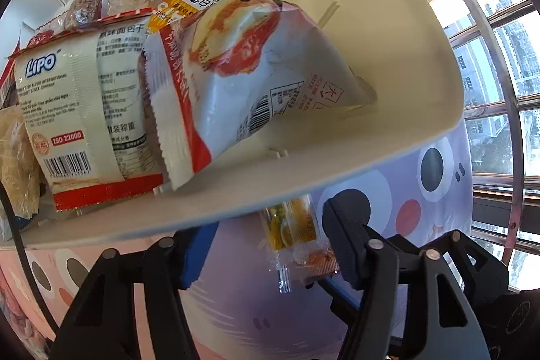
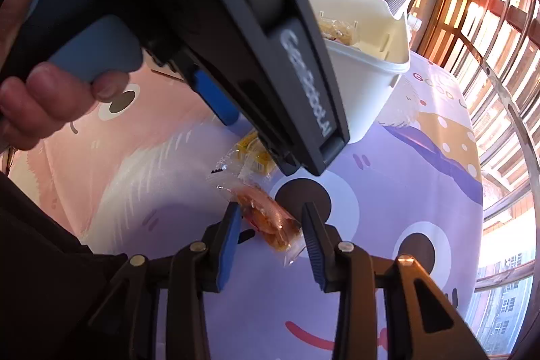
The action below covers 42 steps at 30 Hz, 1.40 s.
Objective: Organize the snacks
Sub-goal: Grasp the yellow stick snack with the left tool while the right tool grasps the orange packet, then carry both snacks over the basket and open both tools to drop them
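between the right gripper [image 2: 271, 225] jaws, part open and not visibly pressing, the orange snack packet [image 2: 266, 220] lies slantwise on the tabletop [image 2: 388, 191]; left gripper [image 1: 266, 245], part open, seemingly empty, hovers just beside.

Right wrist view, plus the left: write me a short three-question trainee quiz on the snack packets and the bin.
1. True or false: the white bin is empty.
2. What lies between the fingers of the right gripper? A a bottle; B the orange packet; C a spoon.
3. Is the yellow packet in the bin or on the cloth?
Key: 1 false; 2 B; 3 on the cloth.
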Available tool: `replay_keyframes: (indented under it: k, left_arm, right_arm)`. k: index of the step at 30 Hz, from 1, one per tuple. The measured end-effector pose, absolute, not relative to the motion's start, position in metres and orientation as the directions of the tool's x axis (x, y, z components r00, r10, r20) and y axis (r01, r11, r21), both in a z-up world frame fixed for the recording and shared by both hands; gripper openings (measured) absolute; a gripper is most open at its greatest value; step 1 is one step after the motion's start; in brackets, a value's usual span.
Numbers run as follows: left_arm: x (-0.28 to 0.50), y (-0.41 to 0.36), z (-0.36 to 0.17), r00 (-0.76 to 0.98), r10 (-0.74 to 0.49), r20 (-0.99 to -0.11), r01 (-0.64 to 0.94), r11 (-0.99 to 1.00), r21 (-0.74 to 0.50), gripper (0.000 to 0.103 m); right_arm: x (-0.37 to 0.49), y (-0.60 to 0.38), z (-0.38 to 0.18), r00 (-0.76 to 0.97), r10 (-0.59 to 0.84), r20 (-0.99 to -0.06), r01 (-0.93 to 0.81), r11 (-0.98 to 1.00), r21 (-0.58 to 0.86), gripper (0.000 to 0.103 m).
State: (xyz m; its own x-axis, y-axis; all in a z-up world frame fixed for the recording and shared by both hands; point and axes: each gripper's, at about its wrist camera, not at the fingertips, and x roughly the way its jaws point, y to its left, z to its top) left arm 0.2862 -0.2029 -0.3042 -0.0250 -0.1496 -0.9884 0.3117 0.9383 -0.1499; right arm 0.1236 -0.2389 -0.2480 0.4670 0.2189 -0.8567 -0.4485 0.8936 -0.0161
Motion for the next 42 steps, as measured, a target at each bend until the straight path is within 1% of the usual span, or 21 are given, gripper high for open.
replay_keyframes:
  k: [1, 3, 4, 6, 7, 9, 13, 15, 23, 27, 30, 42]
  left_arm:
    - [0.286, -0.205, -0.304, -0.015, -0.149, -0.989, 0.315, 0.938, -0.146, 0.057]
    - [0.288, -0.213, -0.304, -0.005, -0.148, -0.989, 0.321, 0.936, -0.142, 0.049]
    - [0.288, -0.215, -0.303, 0.001, -0.147, -0.989, 0.325, 0.935, -0.139, 0.046]
    - [0.294, -0.226, -0.304, 0.001, -0.155, -0.988, 0.325, 0.934, -0.146, 0.033]
    - [0.296, -0.226, -0.303, 0.000, -0.157, -0.988, 0.323, 0.935, -0.149, 0.032]
    - [0.297, -0.226, -0.303, -0.001, -0.160, -0.987, 0.322, 0.934, -0.152, 0.027]
    - [0.293, -0.218, -0.296, -0.004, -0.165, -0.986, 0.319, 0.934, -0.158, 0.025]
    - [0.282, -0.205, -0.291, -0.005, -0.171, -0.985, 0.318, 0.934, -0.163, 0.025]
    - [0.270, -0.195, -0.280, 0.017, -0.187, -0.982, 0.319, 0.932, -0.172, 0.025]
    - [0.263, -0.181, -0.270, 0.028, -0.184, -0.983, 0.306, 0.937, -0.167, 0.025]
    - [0.257, -0.171, -0.260, 0.040, -0.184, -0.982, 0.298, 0.940, -0.164, 0.025]
    - [0.250, -0.115, -0.204, 0.098, -0.159, -0.982, 0.236, 0.963, -0.132, 0.025]
  right_arm:
    - [0.123, -0.239, -0.248, 0.467, 0.222, -0.856, -0.453, 0.891, -0.016, 0.037]
    - [0.124, -0.239, -0.247, 0.465, 0.226, -0.856, -0.459, 0.888, -0.014, 0.036]
    - [0.124, -0.239, -0.246, 0.464, 0.227, -0.856, -0.462, 0.886, -0.016, 0.035]
    - [0.124, -0.238, -0.246, 0.459, 0.229, -0.858, -0.473, 0.881, -0.017, 0.033]
    - [0.124, -0.237, -0.245, 0.455, 0.228, -0.861, -0.478, 0.878, -0.020, 0.033]
    - [0.125, -0.236, -0.245, 0.449, 0.228, -0.864, -0.482, 0.876, -0.020, 0.031]
    - [0.123, -0.234, -0.244, 0.437, 0.227, -0.870, -0.481, 0.876, -0.013, 0.030]
    - [0.123, -0.233, -0.243, 0.428, 0.226, -0.875, -0.479, 0.878, -0.008, 0.030]
    - [0.119, -0.233, -0.241, 0.402, 0.215, -0.890, -0.445, 0.896, 0.016, 0.029]
    - [0.116, -0.233, -0.239, 0.390, 0.207, -0.897, -0.418, 0.908, 0.028, 0.026]
    - [0.114, -0.233, -0.236, 0.385, 0.206, -0.900, -0.398, 0.917, 0.039, 0.023]
    - [0.116, -0.224, -0.222, 0.340, 0.259, -0.904, -0.371, 0.920, 0.124, 0.022]
